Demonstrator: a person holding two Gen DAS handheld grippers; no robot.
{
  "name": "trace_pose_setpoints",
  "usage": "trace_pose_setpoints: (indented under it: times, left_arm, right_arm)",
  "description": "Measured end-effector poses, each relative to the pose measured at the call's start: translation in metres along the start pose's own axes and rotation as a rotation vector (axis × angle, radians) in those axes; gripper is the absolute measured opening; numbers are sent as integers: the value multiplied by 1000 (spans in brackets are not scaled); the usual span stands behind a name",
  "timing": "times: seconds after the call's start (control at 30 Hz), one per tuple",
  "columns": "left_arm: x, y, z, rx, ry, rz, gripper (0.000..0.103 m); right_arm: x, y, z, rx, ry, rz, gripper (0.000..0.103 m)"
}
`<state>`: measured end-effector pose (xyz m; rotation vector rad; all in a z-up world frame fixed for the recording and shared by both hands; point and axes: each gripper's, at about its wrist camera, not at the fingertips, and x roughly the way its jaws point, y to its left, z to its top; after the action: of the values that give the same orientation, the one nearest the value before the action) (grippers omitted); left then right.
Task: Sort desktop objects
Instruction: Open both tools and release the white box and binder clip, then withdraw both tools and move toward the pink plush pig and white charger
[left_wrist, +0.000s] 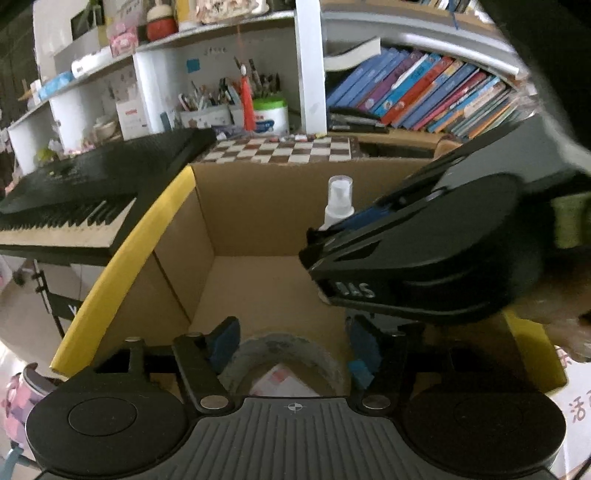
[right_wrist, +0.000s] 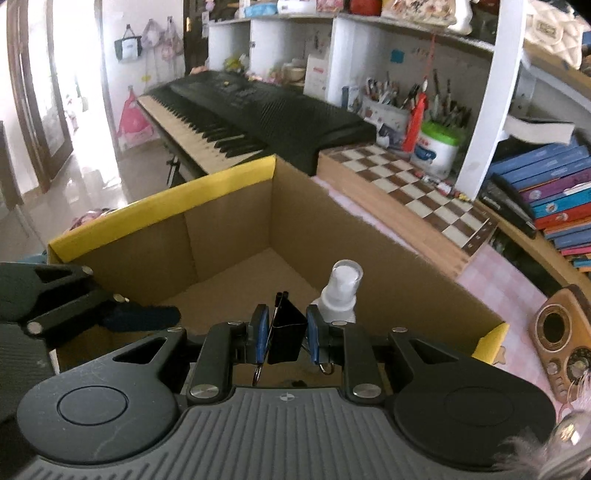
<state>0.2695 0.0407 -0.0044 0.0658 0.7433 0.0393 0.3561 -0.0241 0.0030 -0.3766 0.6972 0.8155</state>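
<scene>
A cardboard box (left_wrist: 258, 206) with a yellow rim (right_wrist: 166, 199) stands open under both grippers. A white spray bottle (right_wrist: 341, 291) stands upright inside it, near the wall (left_wrist: 340, 203). My left gripper (left_wrist: 293, 347) is open over the near end of the box. A grey roll of tape (left_wrist: 288, 350) lies between and just below its blue pads (left_wrist: 225, 341), which do not press on it. My right gripper (right_wrist: 284, 339) is shut on a black binder clip (right_wrist: 286, 317), held over the box beside the bottle. In the left wrist view the right gripper (left_wrist: 321, 251) reaches in from the right.
A black electronic keyboard (right_wrist: 258, 107) sits beyond the box to the left. A wooden chessboard (right_wrist: 417, 184) lies behind it, then shelves with pen pots (right_wrist: 439, 144) and books (right_wrist: 546, 192). A brown retro radio (right_wrist: 561, 332) rests on the pink cloth at right.
</scene>
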Motion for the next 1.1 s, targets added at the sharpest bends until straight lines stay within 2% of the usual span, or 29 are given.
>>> trace_pose_setpoints:
  times: [0.2,0.3,0.4,0.53,0.73,1.1]
  left_arm:
    - [-11,-5,-1,2,-31,23,81]
    - [-17,-5,0,-4,-50,27,84]
    - [-23,-4,0,-13,-64,32,85]
    - [-32,-3,-2,-23,-86,36,88]
    - [-47,-2,-6,-38,-112,32,94]
    - [-84,5,-17,-71,-181,44,95]
  right_arm:
    - [7,3,1,-33,54,18,20]
    - [6,4,1,-33,50,18,21]
    - [0,3,1,-18,30,8,29]
    - [-13,0,1,13,0,-11,29]
    - [-50,-6,-7,96,-75,-57,29]
    - [-116,-10,-44,273,-202,-240,29]
